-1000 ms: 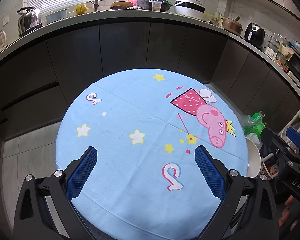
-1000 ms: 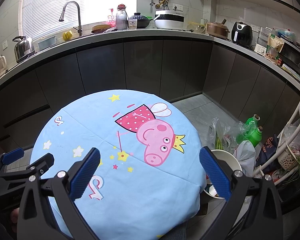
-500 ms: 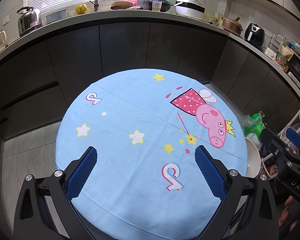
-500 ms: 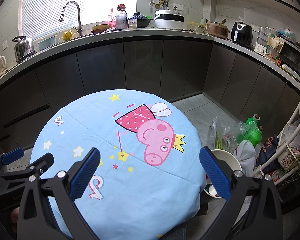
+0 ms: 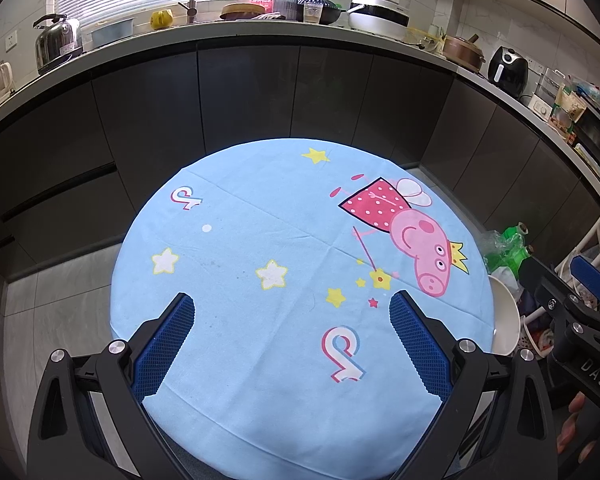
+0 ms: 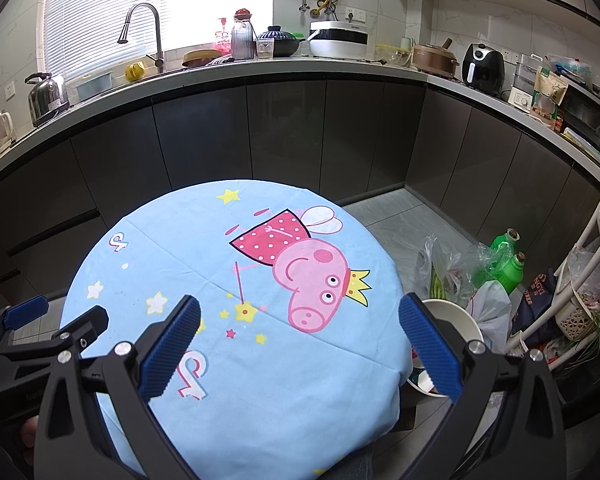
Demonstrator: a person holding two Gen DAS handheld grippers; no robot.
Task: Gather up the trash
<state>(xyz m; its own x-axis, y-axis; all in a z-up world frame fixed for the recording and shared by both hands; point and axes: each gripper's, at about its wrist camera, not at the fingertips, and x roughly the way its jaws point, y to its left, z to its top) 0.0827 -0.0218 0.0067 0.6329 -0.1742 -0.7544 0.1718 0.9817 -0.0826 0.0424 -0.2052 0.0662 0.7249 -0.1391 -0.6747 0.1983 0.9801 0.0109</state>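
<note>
Trash bin (image 6: 452, 320), white, beside table (image 6: 228, 400) w/ scraps inside.

Left gripper (image 5: 290, 306) spread wide over blue tablecloth (image 5: 260, 240), possibly white bin (image 5: 504, 320) beside

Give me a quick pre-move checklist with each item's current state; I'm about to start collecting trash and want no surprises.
1. Left gripper open and empty: ok, jaws wide apart, nothing between them.
2. Right gripper open and empty: ok, same.
3. Trash found on the blue tablecloth: not ok, only printed stars and a cartoon pig show; no loose item is visible.
4. Trash container located: ok, a white bin stands on the floor just right of the table.
5. Bin has room: cannot tell, the table edge and right finger hide most of its inside.
6. Other candidates: plastic bags and green bottles sit on the floor beyond the bin; whether they are trash, cannot tell.
</note>
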